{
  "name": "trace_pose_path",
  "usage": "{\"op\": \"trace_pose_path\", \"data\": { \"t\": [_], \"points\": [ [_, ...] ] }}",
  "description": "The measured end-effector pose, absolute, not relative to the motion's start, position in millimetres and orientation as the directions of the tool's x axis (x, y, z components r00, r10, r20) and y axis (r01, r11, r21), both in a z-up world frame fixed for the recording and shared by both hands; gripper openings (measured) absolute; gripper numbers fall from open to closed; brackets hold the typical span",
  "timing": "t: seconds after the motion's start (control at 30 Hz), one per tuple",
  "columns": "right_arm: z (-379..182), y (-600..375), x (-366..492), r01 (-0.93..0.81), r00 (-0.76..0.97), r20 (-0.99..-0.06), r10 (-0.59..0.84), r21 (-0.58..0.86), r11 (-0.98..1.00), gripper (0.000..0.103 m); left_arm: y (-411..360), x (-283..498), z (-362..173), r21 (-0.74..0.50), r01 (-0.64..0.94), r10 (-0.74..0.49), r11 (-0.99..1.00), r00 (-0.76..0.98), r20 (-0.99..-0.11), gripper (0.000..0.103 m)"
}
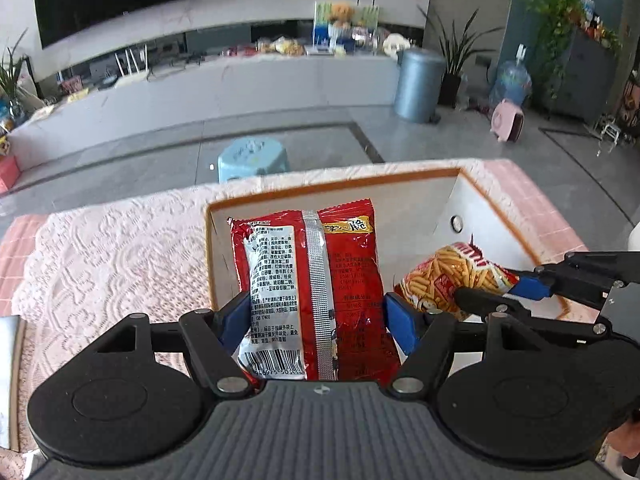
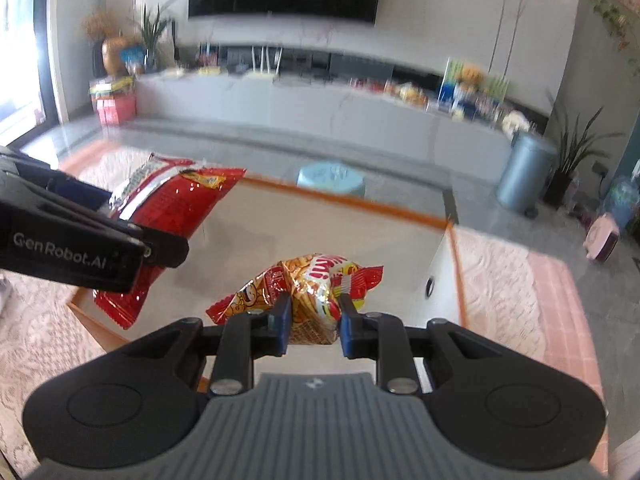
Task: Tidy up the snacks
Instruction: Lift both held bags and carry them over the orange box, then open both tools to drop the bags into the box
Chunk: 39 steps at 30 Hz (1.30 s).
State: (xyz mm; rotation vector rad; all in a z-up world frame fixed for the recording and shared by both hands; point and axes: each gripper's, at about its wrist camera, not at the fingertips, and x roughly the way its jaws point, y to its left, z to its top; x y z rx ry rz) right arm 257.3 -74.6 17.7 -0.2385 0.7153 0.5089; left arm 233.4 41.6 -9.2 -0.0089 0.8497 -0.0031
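- The open box [image 1: 472, 204] sits on the lace-covered bench [image 1: 100, 248], toward its right part.
- The noodle packet [image 1: 312, 292], held between the left gripper [image 1: 316, 320] jaws, hangs over the box's left part.
- The fries-snack bag [image 1: 452, 276], held by the right gripper [image 2: 312, 326], lies to its right, inside the box.
- A plastic stool [image 1: 254, 158] stands on the floor behind the bench.

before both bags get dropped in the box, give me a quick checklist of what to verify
1. Left gripper clamped on the red foil noodle packet: ok.
2. Right gripper clamped on the crinkled fries-print snack bag: ok.
3. Both bags over the white orange-rimmed box: ok.
4. Grippers apart from each other: ok, though close.
5. Box floor bare under the packet: cannot tell.
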Motion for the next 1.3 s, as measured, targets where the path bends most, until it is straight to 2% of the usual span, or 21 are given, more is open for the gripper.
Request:
{"op": "trace_pose_path", "data": {
  "t": [0.3,0.53,0.83,1.03,1.17,1.3],
  "points": [
    [-15.8,-53.2,290.8,-0.572,0.504,-0.788,0.353,0.002,0.821,0.021,38.0,263.0,-40.1,0.085,0.065,0.034,0.994,0.554,-0.832,0.081],
    [-28.6,-47.0,304.8,-0.606,0.396,-0.845,0.360,0.054,0.794,0.021,39.1,272.0,-56.7,0.085,0.093,0.030,0.992,0.482,-0.875,0.081],
    [-33.2,-39.8,313.9,-0.601,0.347,-0.874,0.340,0.071,0.796,0.022,29.2,273.1,-63.5,0.131,0.119,0.067,0.984,0.434,-0.898,0.083],
    [-30.6,-40.6,308.4,-0.596,0.350,-0.880,0.321,0.055,0.801,0.023,35.9,276.2,-61.9,0.108,0.098,0.054,0.989,0.441,-0.896,0.086],
    [-20.4,-39.4,307.2,-0.598,0.369,-0.878,0.305,0.026,0.801,0.034,37.8,269.9,-53.9,0.119,0.074,0.072,0.990,0.463,-0.883,0.087],
    [-12.1,-42.9,303.2,-0.585,0.388,-0.871,0.300,0.019,0.811,0.041,40.7,262.8,-41.3,0.106,0.062,0.064,0.992,0.474,-0.878,0.088]
  ]
}}
